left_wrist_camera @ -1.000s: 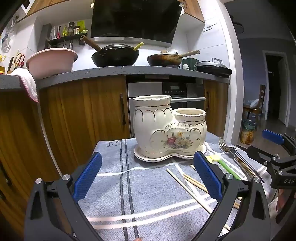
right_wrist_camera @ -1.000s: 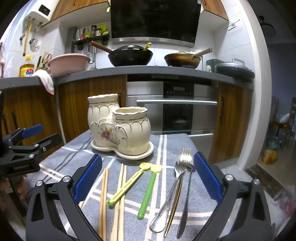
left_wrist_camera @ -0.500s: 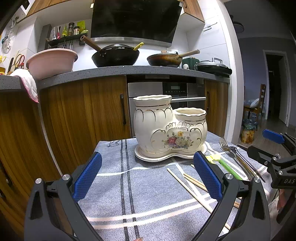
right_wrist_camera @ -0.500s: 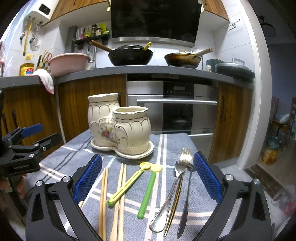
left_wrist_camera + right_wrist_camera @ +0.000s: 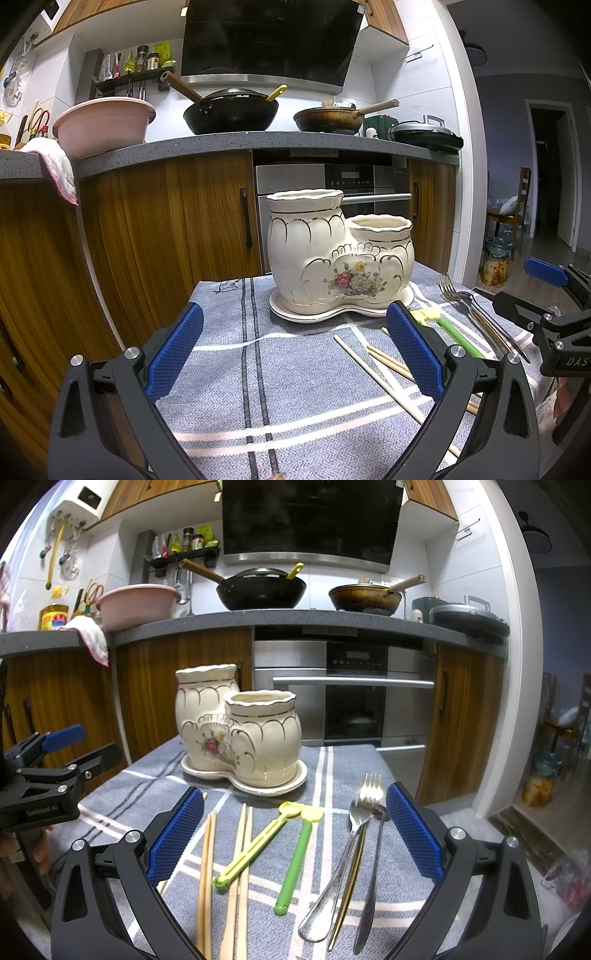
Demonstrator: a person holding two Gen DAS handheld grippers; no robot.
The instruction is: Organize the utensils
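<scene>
Ahead of both your claws, the tabletop (image 5: 332, 768) under its grey striped cloth carries the cream two-pot holder (image 5: 240, 734), upright on its saucer. Your left claw (image 5: 295, 347) gapes wide and empty, the holder straight beyond it. Your right claw (image 5: 295, 830) is equally spread, holding nothing; between its pads lie the chopsticks (image 5: 207, 867), green picks (image 5: 295, 860) and forks (image 5: 364, 812).

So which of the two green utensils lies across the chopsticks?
The paler yellow-green one, lying slantwise with its lower end over the right chopstick pair. The brighter green one lies clear of them on the cloth.
</scene>
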